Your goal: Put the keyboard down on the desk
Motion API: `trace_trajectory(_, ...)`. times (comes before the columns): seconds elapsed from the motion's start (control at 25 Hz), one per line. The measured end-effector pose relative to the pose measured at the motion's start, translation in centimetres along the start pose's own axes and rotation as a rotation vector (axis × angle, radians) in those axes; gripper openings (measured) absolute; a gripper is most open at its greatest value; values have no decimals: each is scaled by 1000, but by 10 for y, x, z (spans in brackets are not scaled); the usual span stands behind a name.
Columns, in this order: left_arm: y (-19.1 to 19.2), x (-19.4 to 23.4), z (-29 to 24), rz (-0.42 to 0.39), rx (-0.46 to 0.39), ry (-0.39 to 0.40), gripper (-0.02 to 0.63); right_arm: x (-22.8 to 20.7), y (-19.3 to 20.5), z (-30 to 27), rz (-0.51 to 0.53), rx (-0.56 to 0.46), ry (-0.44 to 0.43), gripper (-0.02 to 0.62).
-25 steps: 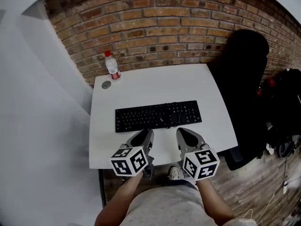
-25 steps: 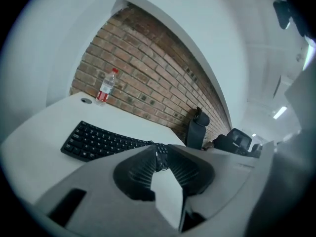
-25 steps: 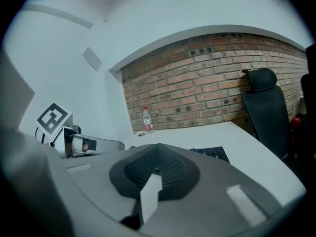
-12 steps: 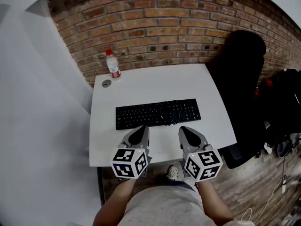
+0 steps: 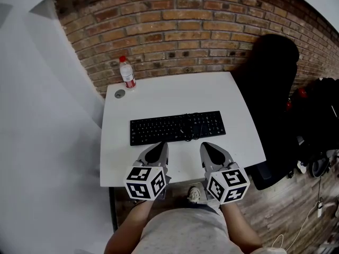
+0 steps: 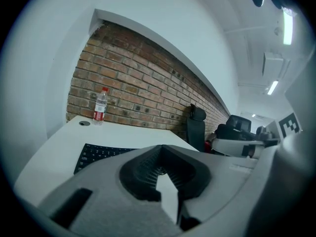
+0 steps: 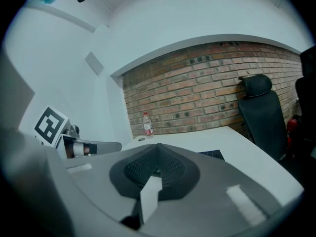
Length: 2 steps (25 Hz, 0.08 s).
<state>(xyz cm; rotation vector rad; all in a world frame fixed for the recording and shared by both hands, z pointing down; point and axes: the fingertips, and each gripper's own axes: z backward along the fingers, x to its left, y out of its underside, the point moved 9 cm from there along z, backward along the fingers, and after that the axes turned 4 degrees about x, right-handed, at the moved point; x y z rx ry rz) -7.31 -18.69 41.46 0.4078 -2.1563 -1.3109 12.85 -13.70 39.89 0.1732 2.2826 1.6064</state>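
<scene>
The keyboard (image 5: 177,128) lies flat on the tabletop (image 5: 175,97), its long axis running across you. Your left tool (image 5: 157,151) and right tool (image 5: 211,150), both clenched on nothing, sit just short of the keyboard's near edge, equally close.

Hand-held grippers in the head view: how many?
2. The left hand-held gripper is over the desk's near edge, just short of the keyboard's left half. The right hand-held gripper is beside it, short of the right half. None appears hidden.
</scene>
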Motion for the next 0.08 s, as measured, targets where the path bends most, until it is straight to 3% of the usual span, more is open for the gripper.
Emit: trace_trajectory(0.08,1,-1,-1,5,4,0,-8,-1,1,0,-4,2,-2,9)
